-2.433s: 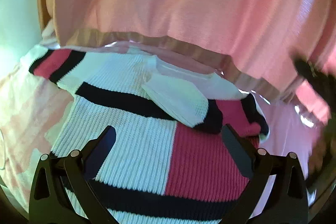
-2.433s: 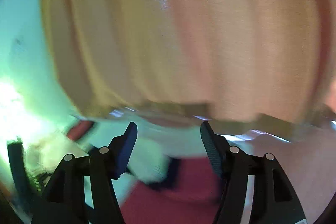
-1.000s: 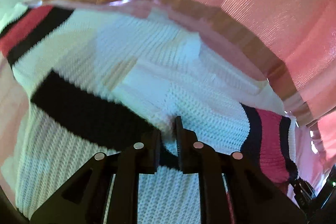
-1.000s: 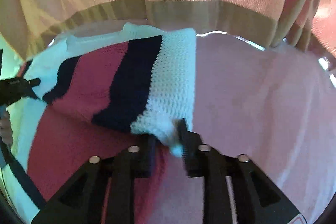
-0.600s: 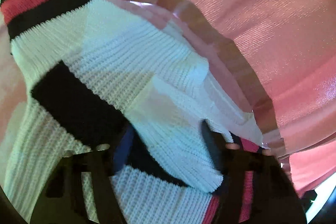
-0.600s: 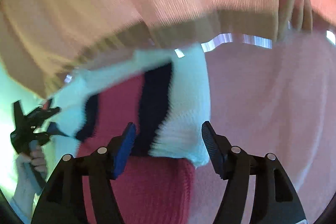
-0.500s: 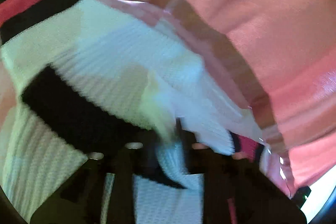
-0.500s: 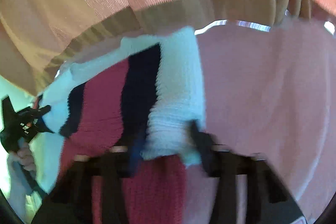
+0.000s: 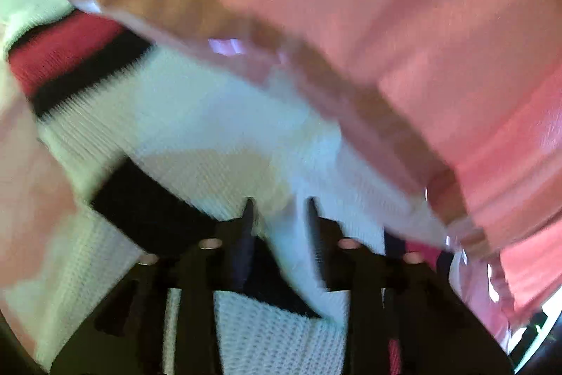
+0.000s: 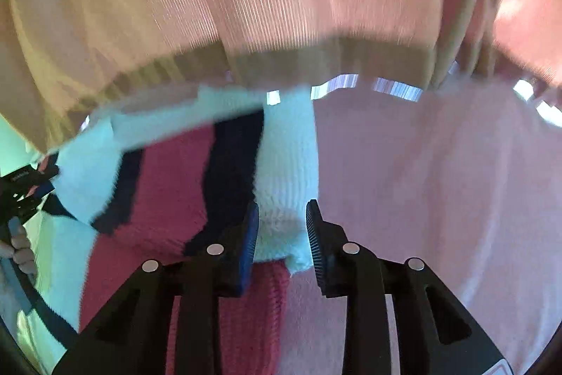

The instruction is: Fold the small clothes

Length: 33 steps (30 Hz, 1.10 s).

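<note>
Your chunky knit sweater in white, black and red blocks (image 9: 196, 129) lies spread on the pink bedcover (image 10: 439, 199), by the edge under the pink curtain (image 10: 281, 6), sleeves drawn inward for folding; your left gripper (image 9: 279, 220) has just been opening, its fingers part-spread with a white fold between them; your right gripper (image 10: 281, 227), also widening, brackets the white sleeve cuff (image 10: 286, 199), pads apparently touching.

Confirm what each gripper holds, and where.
Right gripper: pinches the white sleeve cuff of the red, black and white knit sweater, jaws just eased wider. Left gripper: jaws just opened; white knit fold between them looks released.
</note>
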Tool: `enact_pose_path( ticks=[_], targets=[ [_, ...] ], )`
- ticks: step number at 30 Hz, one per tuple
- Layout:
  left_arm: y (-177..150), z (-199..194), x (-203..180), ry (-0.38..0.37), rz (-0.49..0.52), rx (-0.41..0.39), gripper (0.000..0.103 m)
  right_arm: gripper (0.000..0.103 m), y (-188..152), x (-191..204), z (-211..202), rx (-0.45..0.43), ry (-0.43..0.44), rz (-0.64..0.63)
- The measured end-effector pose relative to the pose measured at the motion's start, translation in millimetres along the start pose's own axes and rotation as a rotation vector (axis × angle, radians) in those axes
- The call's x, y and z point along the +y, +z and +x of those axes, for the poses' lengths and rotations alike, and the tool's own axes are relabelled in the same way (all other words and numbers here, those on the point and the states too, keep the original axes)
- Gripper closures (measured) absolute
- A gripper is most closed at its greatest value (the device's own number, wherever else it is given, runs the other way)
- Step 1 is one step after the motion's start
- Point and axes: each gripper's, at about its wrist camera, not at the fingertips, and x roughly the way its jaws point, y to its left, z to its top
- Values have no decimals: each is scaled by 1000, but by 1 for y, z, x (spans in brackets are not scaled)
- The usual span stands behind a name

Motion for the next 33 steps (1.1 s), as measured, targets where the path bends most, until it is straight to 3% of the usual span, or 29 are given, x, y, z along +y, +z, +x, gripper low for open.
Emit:
enact_pose_path(
  ticks=[4,7,8,11,15,17,19,20,22,24,27,29,32,33],
  targets=[
    [26,-40,38,62,-92,-107,49,75,-2,34,-38,-99,21,-148],
    [26,-51,54,68,-109,-99,49,77,-5,47,-25,-52,115,-148],
    [23,-48,53,55,-104,-84,50,82,-5,51,-16,-23,149,-135],
    [7,-31,23,-12,-27,-24,50,97,-5,65,11,42,236,-107],
    [-28,7,-43,-84,139,99,50,97,-10,79,43,100,277,-89],
    [-48,32,-66,-39,197,145,50,97,-14,77,55,135,269,-81],
    [-63,44,-81,47,284,120,50,103,-20,61,69,176,148,-117],
    [-67,45,-87,78,329,110,50,103,-20,43,68,154,136,-101],
    [-63,49,-87,90,329,127,51,103,-10,10,60,144,50,-3],
    [-56,47,-80,76,275,133,52,102,0,2,48,115,51,52],
    [-47,47,-72,87,215,125,52,102,15,55,36,91,191,-43],
    [-48,46,-70,89,202,124,52,102,19,124,48,109,283,-174],
    [-46,46,-62,104,231,121,53,103,18,170,91,204,294,-228],
    [-47,45,-61,104,239,119,53,103,17,170,111,239,251,-225]
  ],
)
